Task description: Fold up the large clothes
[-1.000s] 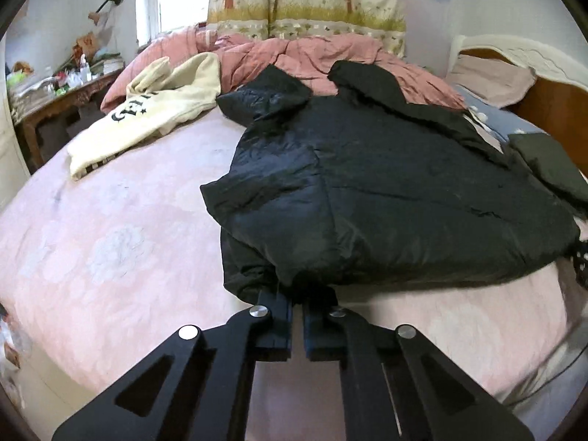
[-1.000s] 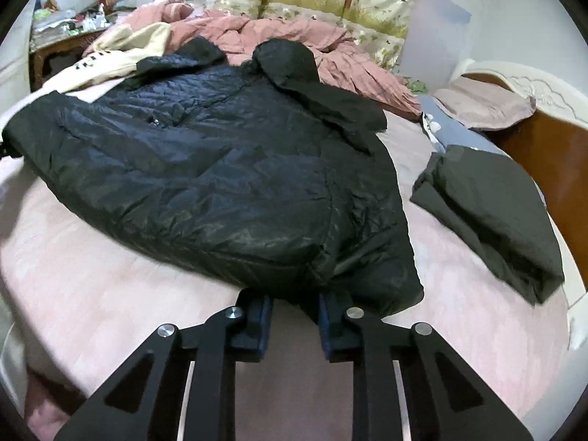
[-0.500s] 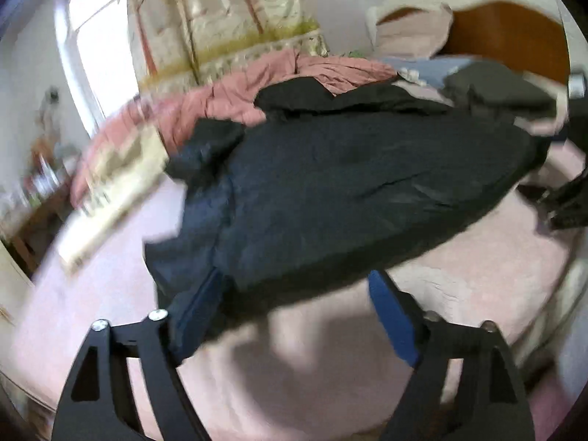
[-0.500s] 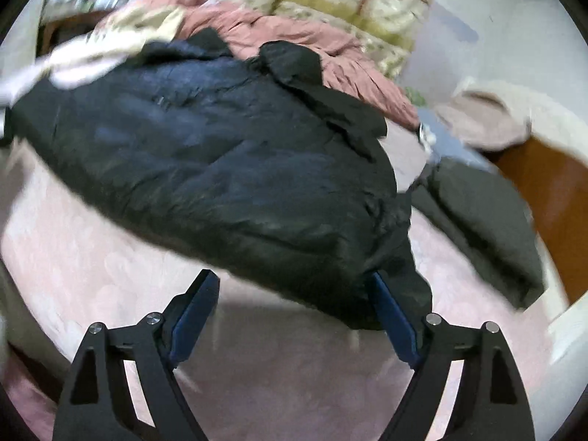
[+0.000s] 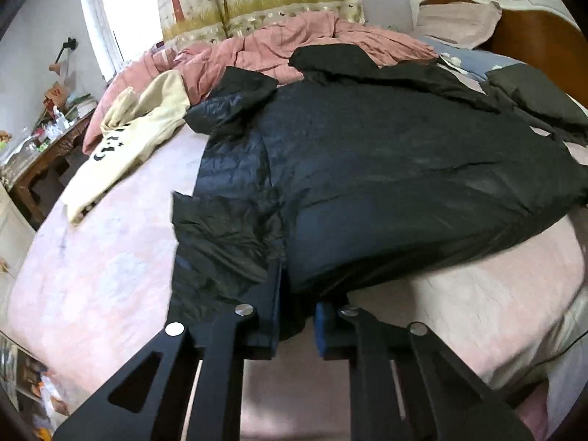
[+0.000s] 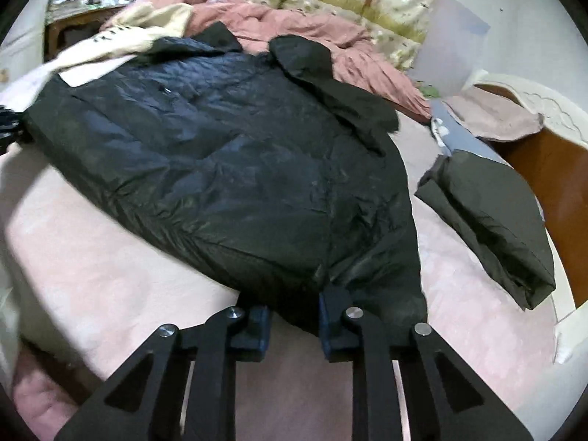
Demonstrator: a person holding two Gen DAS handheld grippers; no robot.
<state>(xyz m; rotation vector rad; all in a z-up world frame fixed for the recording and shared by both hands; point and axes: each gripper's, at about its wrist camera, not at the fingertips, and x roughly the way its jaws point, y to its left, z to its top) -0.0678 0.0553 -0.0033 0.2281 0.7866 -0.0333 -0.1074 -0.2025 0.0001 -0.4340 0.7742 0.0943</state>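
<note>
A large black puffer jacket (image 5: 386, 176) lies spread on the pink bed (image 5: 103, 272), its hood toward the far pillows. It also shows in the right wrist view (image 6: 228, 169). My left gripper (image 5: 296, 316) is closed on the jacket's near hem at its left corner, with fabric bunched between the blue pads. My right gripper (image 6: 294, 316) is closed on the hem at the right corner, fabric between its pads too.
A cream sweatshirt (image 5: 136, 136) with black letters lies at the far left. A folded dark green garment (image 6: 488, 217) rests on the right. A rumpled pink duvet (image 5: 294, 44) and a pillow (image 5: 455, 18) lie by the wooden headboard. A cluttered wooden desk (image 5: 40, 147) stands left of the bed.
Both grippers opened wide half a second ago and have since closed again on the jacket's near hem. The left gripper's view has shifted right along the hem.
</note>
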